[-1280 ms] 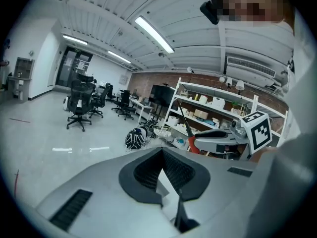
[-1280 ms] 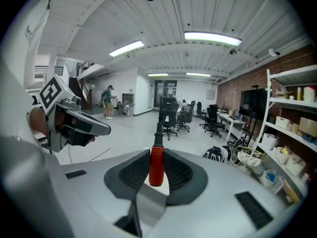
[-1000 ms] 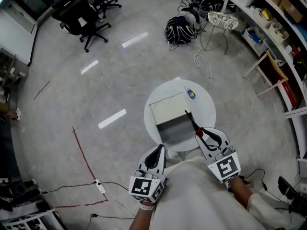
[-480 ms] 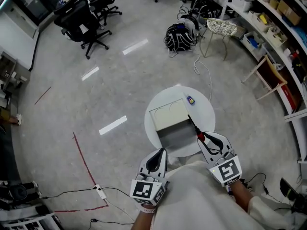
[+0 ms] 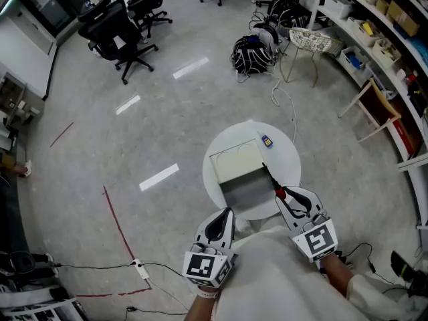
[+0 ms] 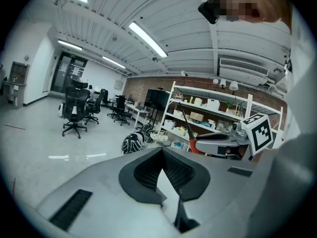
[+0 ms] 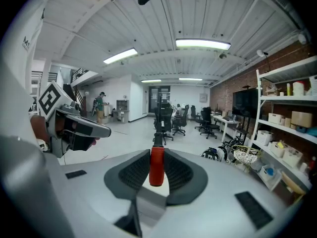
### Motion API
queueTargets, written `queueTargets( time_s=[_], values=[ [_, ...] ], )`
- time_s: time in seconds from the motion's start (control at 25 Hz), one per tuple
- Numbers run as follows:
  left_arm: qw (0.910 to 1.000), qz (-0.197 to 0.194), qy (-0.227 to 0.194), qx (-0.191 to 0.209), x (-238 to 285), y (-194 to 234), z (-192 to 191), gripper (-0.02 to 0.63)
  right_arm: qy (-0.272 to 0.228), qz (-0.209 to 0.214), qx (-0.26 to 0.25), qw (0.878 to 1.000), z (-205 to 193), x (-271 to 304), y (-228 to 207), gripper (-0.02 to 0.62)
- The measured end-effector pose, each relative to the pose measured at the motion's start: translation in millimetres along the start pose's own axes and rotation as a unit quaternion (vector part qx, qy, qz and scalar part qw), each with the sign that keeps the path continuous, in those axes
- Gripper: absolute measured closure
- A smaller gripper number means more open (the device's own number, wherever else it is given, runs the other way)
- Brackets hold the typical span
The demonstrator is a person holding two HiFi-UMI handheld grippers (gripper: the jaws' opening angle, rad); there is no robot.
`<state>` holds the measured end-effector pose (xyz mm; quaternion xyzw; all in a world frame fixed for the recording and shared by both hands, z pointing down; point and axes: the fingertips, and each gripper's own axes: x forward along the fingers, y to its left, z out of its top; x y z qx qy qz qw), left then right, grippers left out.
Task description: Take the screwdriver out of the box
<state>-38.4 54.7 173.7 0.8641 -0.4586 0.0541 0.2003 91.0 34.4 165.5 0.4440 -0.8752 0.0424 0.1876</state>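
A white box lies open on a round white table. Its grey inside shows nothing in it. My right gripper is shut on the screwdriver's red handle, just off the box's right edge. The black shaft points away over the table. In the right gripper view the screwdriver stands upright between the jaws of the right gripper. My left gripper hovers at the table's near edge, close to my body. Its jaws are shut on nothing in the left gripper view.
A small blue object lies on the table behind the box. Black office chairs stand far left. A dark bag, a wire chair and a cable are on the floor behind the table. Shelving runs along the right.
Hardly anything has moved. The right gripper, still holding the screwdriver, has drifted slightly toward my body. The left gripper stays put.
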Motion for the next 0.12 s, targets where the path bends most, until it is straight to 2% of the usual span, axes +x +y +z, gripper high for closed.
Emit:
queueTargets(
  time_s=[0.12],
  values=[
    [1.0000, 0.000, 0.001, 0.000, -0.3, -1.1, 1.5, 0.595, 0.000, -0.002, 0.004, 1.000, 1.2, -1.9, -0.8, 0.453]
  ],
)
